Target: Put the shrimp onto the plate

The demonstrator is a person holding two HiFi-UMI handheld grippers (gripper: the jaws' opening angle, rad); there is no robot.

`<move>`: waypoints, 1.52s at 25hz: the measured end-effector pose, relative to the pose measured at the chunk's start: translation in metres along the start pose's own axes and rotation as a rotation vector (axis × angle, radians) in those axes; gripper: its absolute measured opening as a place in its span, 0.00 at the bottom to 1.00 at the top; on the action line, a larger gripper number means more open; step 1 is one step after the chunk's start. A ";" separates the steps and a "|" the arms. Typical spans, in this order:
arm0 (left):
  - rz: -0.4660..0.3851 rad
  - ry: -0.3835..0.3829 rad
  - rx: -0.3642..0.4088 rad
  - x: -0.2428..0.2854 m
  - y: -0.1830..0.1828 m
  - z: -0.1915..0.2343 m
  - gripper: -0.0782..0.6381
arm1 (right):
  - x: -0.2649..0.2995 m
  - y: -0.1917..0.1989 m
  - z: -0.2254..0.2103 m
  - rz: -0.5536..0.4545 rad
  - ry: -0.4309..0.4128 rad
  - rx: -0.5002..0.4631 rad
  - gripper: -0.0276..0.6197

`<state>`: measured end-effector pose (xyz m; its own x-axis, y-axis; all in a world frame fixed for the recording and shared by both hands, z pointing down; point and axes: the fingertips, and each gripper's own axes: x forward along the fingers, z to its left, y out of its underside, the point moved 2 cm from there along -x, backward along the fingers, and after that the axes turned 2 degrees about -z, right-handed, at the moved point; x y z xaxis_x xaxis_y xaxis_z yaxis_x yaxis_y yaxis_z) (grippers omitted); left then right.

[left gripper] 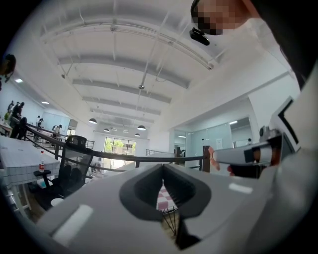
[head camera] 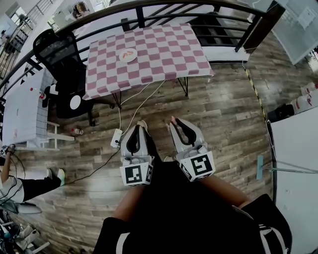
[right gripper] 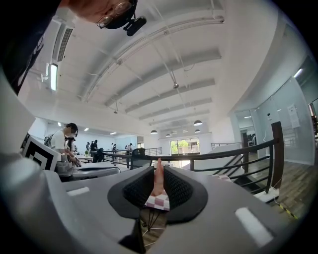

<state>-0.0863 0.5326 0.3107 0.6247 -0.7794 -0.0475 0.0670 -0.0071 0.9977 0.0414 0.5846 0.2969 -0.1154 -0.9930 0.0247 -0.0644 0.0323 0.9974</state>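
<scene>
head view: l gripper point(head camera: 141, 124) closed, empty; r gripper point(head camera: 175, 124) clamped on shrimp point(right gripper: 158, 173); plate point(head camera: 128, 55) on table point(head camera: 169, 49).

Wood-plank floor point(head camera: 223, 114); a checked-cloth desk point(head camera: 164, 54) at twelve o'clock, black mesh chair point(head camera: 59, 52) at ten, dark railing point(head camera: 140, 15) behind.
</scene>
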 end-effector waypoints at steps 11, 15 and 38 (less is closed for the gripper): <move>-0.004 -0.042 -0.022 0.043 0.005 0.034 0.12 | 0.052 0.011 -0.026 0.023 0.000 0.029 0.13; 0.013 -0.071 -0.049 0.074 0.017 0.067 0.12 | 0.087 0.014 -0.033 0.017 0.002 0.036 0.13; 0.010 -0.097 -0.124 0.306 0.024 0.265 0.12 | 0.408 0.000 -0.051 0.109 -0.078 -0.062 0.13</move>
<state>-0.1002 0.1277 0.3327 0.5481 -0.8360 -0.0264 0.1605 0.0742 0.9842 0.0451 0.1736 0.3101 -0.1953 -0.9721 0.1302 0.0136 0.1301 0.9914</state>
